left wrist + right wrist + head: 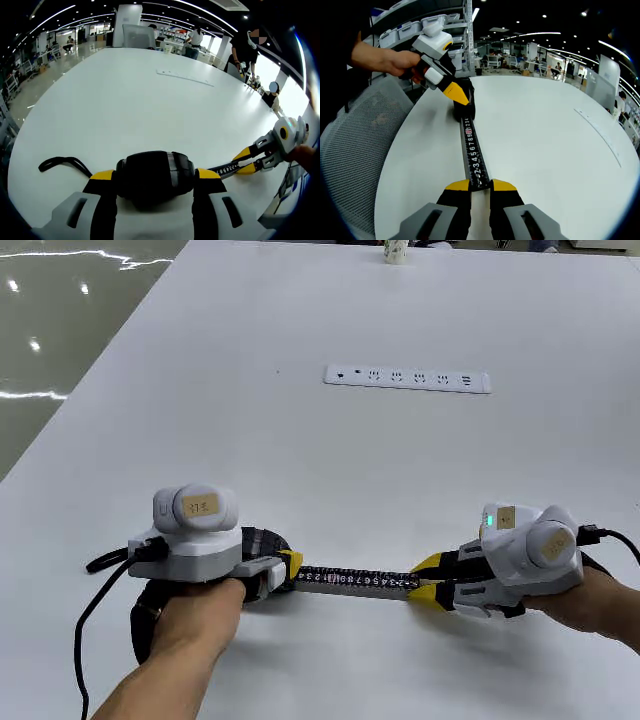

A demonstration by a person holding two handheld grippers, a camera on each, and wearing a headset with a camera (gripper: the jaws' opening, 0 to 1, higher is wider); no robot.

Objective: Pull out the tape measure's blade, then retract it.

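The black tape measure case (268,548) lies on the white table (300,440), with my left gripper (282,566) shut on it; its yellow-tipped jaws press both sides of the case (155,175). The dark numbered blade (355,579) is drawn out a short way to the right, flat above the tabletop. My right gripper (425,581) is shut on the blade's end. In the right gripper view the blade (472,152) runs from that gripper (480,186) to the case (465,102), where the left gripper (442,70) is held by a hand.
A white power strip (407,378) lies further back on the table, and a small cup (396,250) stands at the far edge. A black cable (95,605) trails from the left gripper. The table's left edge drops to glossy floor (60,320). A mesh chair (360,150) stands beside the table.
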